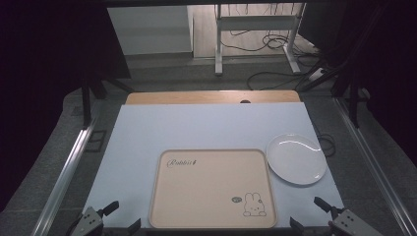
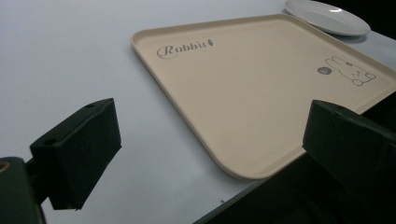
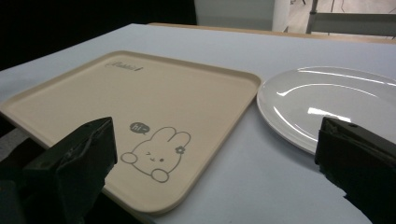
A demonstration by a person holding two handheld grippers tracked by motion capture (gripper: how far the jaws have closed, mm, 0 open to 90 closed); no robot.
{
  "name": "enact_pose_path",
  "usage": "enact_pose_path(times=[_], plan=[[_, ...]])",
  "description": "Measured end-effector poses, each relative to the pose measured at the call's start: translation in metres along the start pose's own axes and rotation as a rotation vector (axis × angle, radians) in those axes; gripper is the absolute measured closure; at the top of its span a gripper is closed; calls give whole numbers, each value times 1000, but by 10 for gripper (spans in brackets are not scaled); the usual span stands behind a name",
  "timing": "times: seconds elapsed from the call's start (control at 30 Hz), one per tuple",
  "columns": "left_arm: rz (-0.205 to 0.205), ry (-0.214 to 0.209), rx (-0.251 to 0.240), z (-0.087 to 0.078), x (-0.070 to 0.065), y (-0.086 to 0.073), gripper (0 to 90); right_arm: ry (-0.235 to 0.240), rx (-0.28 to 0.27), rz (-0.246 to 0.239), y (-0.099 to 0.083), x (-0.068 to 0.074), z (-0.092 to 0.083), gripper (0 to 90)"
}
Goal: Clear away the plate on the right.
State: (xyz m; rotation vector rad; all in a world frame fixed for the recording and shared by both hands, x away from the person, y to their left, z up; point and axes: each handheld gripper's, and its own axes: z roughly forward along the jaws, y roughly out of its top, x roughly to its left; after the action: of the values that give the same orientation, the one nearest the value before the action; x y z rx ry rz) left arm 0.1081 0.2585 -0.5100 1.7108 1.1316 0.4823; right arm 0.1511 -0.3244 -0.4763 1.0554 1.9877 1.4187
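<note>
Resting on pale blue table point(image 1: 196, 125), beige tray point(image 1: 211, 189), white plate point(image 1: 296, 158) touching, both tongs released, cabled floor point(image 1: 265, 73) beyond

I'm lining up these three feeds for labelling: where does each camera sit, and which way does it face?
High view: above the near edge, looking forward and down on the table; left gripper and right gripper enter at the bottom.
Left gripper view: low at the tray's near-left corner, facing right across it; open jaws.
Right gripper view: low near-right, facing the plate; open jaws.
Shared: tray and plate.
</note>
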Motion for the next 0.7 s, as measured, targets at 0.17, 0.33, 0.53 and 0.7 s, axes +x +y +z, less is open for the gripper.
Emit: enact_pose_path(times=[0.17, 0.33, 0.53, 0.7], plan=[[-9, 0, -10, -1, 1, -1, 37, -6, 37, -21, -2, -1, 6, 0], [0, -1, -6, -1, 0, -1, 37, -12, 66, -64, -4, 2, 9, 0], [-3, -3, -8, -1, 0, -1, 37, -10, 79, -73, -5, 1, 10, 0], [-5, -4, -10, -1, 0, -1, 37, -9, 91, -90, -5, 2, 12, 0]])
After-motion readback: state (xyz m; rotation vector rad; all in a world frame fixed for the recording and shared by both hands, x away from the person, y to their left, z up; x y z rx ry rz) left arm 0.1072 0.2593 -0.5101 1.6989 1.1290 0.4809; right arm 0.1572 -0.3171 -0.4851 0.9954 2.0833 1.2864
